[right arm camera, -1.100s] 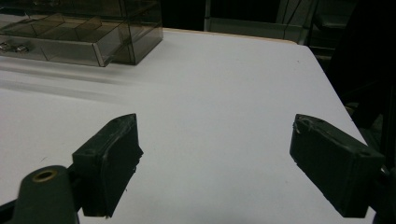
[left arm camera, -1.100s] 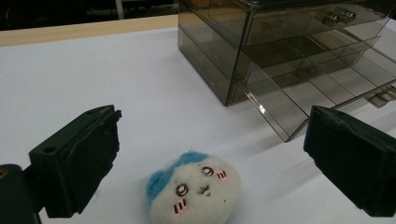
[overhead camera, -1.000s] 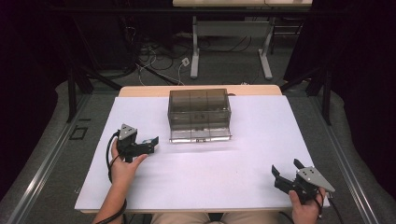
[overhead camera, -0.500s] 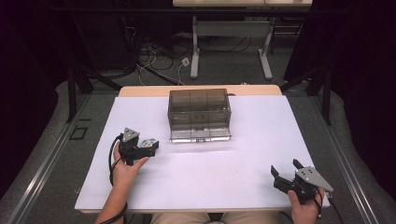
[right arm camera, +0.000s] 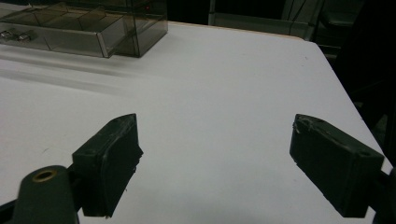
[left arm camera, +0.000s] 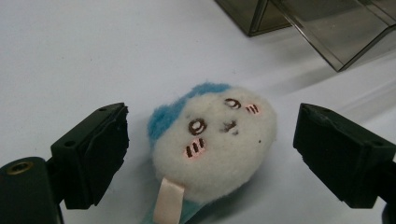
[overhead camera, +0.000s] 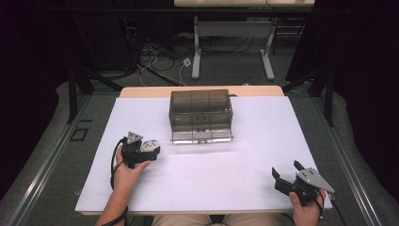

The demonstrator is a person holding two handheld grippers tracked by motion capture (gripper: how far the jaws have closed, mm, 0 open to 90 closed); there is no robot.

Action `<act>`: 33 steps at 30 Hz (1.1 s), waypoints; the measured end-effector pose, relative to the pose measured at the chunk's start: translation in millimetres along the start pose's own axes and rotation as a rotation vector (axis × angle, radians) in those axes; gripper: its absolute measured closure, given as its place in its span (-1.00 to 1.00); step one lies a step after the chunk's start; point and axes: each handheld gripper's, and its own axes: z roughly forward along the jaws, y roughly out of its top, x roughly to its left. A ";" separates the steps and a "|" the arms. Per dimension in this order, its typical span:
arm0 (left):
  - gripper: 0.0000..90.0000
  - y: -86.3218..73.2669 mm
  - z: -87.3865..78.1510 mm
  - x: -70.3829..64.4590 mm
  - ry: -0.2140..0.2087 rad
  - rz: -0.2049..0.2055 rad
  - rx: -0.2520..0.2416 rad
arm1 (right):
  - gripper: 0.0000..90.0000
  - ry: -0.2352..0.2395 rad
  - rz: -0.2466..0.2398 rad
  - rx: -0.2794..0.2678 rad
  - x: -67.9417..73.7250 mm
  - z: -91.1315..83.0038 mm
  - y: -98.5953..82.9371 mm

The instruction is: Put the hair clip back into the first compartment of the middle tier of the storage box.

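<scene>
A small plush toy (left arm camera: pixel 212 140) with a white face, pink cheeks and a blue top lies on the white table (overhead camera: pixel 211 179). It rests between the jaws of my left gripper (left arm camera: pixel 215 128), which stand open on either side without touching it. From above, the toy (overhead camera: pixel 151 144) sits at the tip of the left gripper (overhead camera: pixel 151 150), left of centre. My right gripper (overhead camera: pixel 286 169) is open near the front right corner, and nothing lies between its jaws (right arm camera: pixel 215 140).
A smoky transparent box (overhead camera: pixel 201 115) with compartments stands at the table's middle back, its lower drawer pulled out toward me. It shows at the top left (right arm camera: pixel 93 28) in the right gripper view. The table's right edge (right arm camera: pixel 345 88) is close to the right gripper.
My left gripper has shifted slightly toward the near edge, and the plush toy now shows between its open jaws. The right gripper has hardly moved.
</scene>
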 end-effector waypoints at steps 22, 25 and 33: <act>-0.58 0.2 4.4 -1.1 0.038 0.012 0.041 | -0.66 0.008 0.004 0.002 1.6 0.9 -0.2; -0.53 0.2 5.3 -2.0 0.044 0.011 0.041 | -0.66 0.005 0.005 0.000 2.1 1.0 -0.2; -0.37 1.4 6.2 -4.8 0.057 0.048 0.073 | -0.66 0.006 0.008 0.007 1.0 0.4 -0.1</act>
